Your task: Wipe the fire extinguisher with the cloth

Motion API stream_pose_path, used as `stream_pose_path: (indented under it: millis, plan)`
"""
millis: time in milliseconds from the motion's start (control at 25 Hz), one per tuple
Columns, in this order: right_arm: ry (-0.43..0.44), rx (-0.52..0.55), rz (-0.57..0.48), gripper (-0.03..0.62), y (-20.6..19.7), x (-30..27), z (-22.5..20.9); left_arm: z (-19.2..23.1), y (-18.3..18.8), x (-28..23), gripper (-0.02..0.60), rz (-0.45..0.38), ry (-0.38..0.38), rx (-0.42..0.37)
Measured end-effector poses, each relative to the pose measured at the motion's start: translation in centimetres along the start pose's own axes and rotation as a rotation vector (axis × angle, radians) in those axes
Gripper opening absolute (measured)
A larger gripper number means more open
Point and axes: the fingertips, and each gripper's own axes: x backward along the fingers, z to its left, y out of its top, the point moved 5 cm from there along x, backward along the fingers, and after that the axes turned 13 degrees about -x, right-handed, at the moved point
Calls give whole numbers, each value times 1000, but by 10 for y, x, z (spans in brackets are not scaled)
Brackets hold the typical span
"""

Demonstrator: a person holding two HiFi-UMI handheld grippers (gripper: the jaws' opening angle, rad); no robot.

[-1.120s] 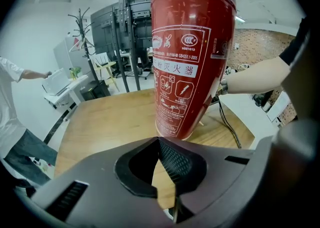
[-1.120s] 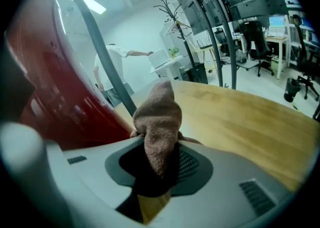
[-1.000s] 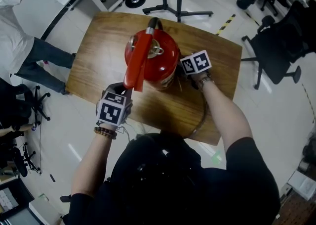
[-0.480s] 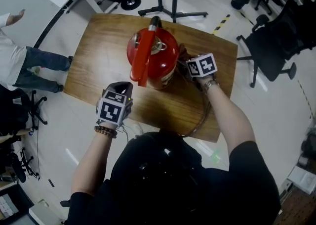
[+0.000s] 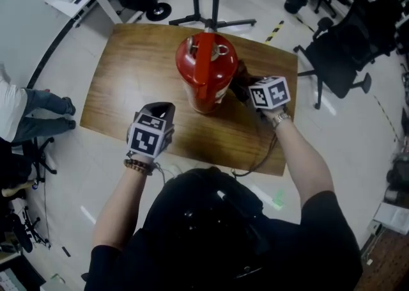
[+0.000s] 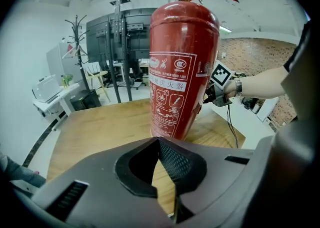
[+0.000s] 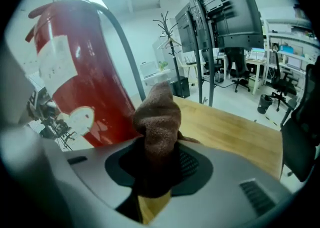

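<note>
Head view: we face the fire extinguisher (image 5: 192, 82).
Our right hand-held gripper (image 7: 159, 147) grips the cloth (image 7: 157, 119); left hand-held gripper (image 6: 160, 164) closed.

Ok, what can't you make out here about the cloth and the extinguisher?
Head view: the right gripper covers the cloth, so contact with the fire extinguisher is unclear.
Right gripper view: the extinguisher's label is blurred.
Left gripper view: the label's fine print is too small to read.

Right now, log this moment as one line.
left tongs: shut, empty, clear of fire extinguisher | right tongs: shut on brown cloth, beside it | extinguisher: upright on wooden table | cloth contact: unclear
</note>
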Motion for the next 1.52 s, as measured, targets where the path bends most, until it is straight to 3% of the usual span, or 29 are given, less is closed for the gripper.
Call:
stream_pose_path:
  millis: [680, 920, 960, 1120, 1520]
  plan:
    - [-12, 51, -25, 121, -61, 71, 109, -19, 13, 35, 0, -229, -199, -114]
    - [25, 140, -40, 124, -71, 70, 164, -30, 14, 55, 0, -335, -328, -155]
    - [36, 167, -43, 126, -72, 69, 175, -32, 13, 58, 7, -351, -360, -149]
    - [66, 280, -38, 129, -75, 61, 214, -35, 9, 73, 142, -390, -448, -159]
    - [-5, 613, 48, 132, -85, 34, 286, -39, -8, 99, 261, -372, -569, -265]
